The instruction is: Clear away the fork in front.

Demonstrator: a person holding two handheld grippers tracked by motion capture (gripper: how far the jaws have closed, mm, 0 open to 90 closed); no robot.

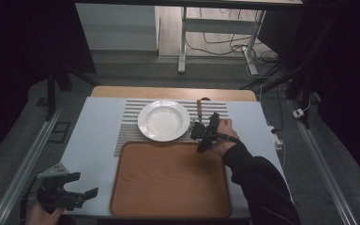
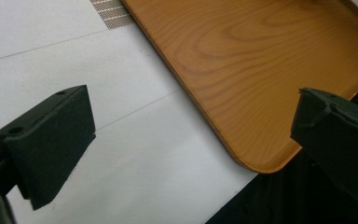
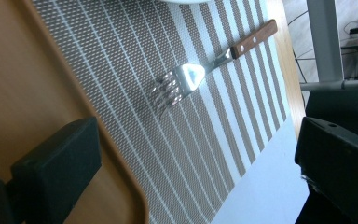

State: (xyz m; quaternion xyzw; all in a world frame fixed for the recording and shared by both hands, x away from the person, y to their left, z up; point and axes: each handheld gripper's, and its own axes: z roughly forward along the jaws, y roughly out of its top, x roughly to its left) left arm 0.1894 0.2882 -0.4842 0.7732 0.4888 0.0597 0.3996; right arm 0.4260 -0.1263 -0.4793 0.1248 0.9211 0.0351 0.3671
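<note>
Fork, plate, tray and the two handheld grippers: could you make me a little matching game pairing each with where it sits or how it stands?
Things:
1. fork
2. plate
3. tray
4. left gripper

Places or states:
A. white, on the striped placemat, beyond the tray
B. open, near the table's front left corner
C. wooden handle, lying on the placemat ahead of the open right gripper
D. brown wood, nearest the person, nothing on it

Pairs: 1-C, 2-A, 3-D, 4-B

Dim room; grey floor (image 1: pixel 122 70), white desk legs (image 1: pixel 183 47), cables (image 1: pixel 225 47) behind.
</note>
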